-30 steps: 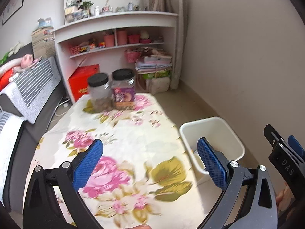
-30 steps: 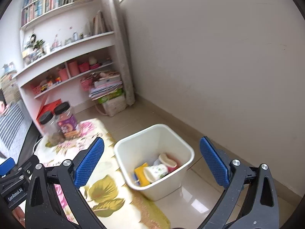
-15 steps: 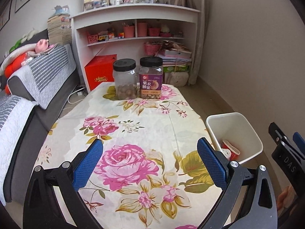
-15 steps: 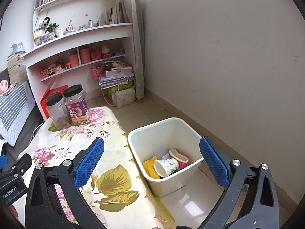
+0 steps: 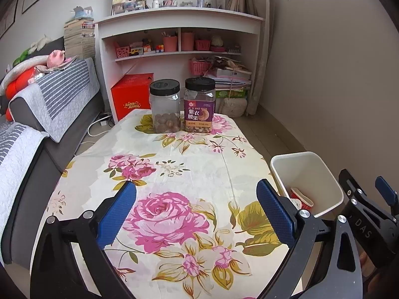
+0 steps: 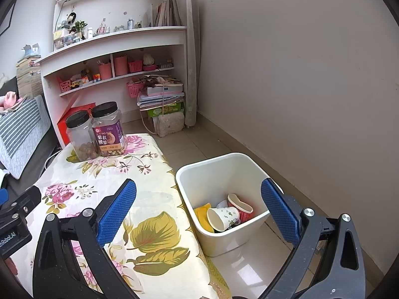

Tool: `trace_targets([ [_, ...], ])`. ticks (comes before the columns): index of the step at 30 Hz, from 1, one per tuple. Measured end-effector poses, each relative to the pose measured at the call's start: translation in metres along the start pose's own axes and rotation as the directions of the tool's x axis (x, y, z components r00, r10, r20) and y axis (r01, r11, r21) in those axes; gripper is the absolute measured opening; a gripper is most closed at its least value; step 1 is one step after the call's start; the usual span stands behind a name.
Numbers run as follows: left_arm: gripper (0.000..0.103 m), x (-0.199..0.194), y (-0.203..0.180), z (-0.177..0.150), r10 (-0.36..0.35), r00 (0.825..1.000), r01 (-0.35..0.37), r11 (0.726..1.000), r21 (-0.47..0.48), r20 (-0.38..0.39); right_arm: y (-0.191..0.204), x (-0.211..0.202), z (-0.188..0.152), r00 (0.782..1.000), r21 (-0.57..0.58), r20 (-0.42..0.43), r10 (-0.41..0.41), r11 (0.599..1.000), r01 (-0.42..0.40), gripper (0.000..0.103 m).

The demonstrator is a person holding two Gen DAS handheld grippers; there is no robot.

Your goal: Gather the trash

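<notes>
The white trash bin (image 6: 225, 172) sits on the floor right beside the floral-cloth table (image 5: 174, 174), with a white paper cup (image 6: 223, 216), a red cup (image 6: 240, 208) and a yellow wrapper (image 6: 202, 214) inside. The right gripper (image 6: 198, 208) hangs over it, spread wide, holding nothing. The left gripper (image 5: 195, 210) is over the tabletop, wide open and empty too.

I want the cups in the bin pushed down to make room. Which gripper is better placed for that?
Probably the right gripper: open and empty, it frames the white bin and the paper cups inside. The left gripper, also open, faces the floral tablecloth, with the bin off to its side.
</notes>
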State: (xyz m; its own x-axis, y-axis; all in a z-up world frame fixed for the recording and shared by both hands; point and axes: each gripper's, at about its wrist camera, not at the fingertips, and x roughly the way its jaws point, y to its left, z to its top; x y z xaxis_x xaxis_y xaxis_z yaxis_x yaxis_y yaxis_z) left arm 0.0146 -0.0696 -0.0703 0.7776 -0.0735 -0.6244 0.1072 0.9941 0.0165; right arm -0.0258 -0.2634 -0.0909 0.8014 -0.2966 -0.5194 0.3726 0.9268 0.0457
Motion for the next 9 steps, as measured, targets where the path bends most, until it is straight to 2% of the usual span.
trace_targets([
  [3, 0.094, 0.0041, 0.0027, -0.0003, -0.017, 1.0, 0.016, 1.0, -0.026, -0.021, -0.0005, -0.0009, 0.0007, 1.0, 0.004, 0.001, 0.008, 1.0, -0.008, 0.096],
  [9, 0.095, 0.0071, -0.0003, -0.0008, 0.013, 0.999, -0.013, 1.0, -0.023, -0.031, 0.0033, -0.004, 0.0013, 1.0, -0.01, 0.019, 0.019, 1.0, -0.018, 0.096],
])
